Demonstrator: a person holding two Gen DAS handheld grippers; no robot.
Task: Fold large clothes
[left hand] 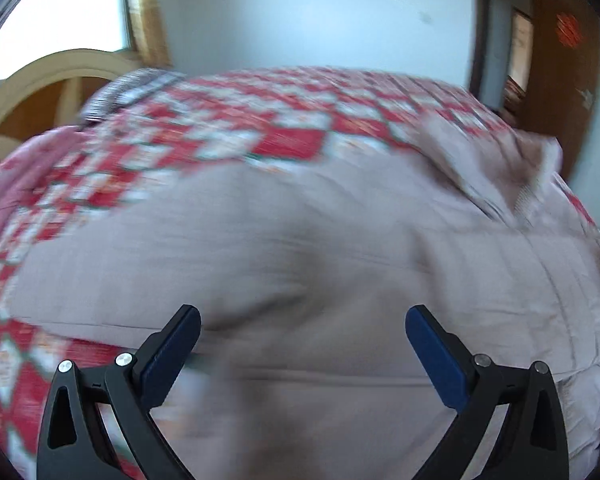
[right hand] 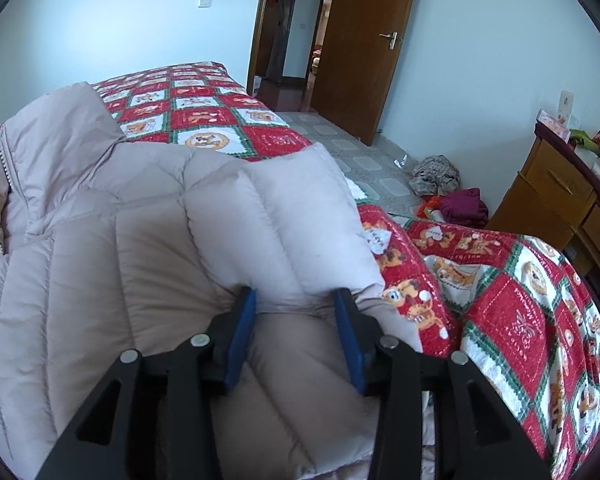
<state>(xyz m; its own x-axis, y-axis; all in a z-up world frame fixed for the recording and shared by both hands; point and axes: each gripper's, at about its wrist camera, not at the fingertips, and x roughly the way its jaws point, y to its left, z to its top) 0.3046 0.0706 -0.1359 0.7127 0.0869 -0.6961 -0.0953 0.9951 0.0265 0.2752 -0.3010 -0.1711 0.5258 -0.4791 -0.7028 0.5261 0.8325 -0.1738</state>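
Observation:
A pale beige quilted down jacket [right hand: 80, 280] lies spread on the bed, its zipper edge at the left. One puffy sleeve [right hand: 284, 220] is folded across the jacket body. My right gripper [right hand: 296, 296] has the sleeve's cuff end pinched between its blue pads, and the fabric bulges past both fingers. In the blurred left wrist view the same jacket [left hand: 300, 240] fills the lower half. My left gripper [left hand: 304, 316] hovers over it with its fingers spread wide and nothing between them.
A red, white and green patchwork bedspread [right hand: 204, 116] covers the bed [left hand: 284, 140], bunched up at the right [right hand: 520, 300]. A wooden headboard [left hand: 40, 92] stands at the far left. Beyond the bed are a brown door [right hand: 364, 60], a wooden dresser [right hand: 560, 192] and clothes on the floor [right hand: 460, 204].

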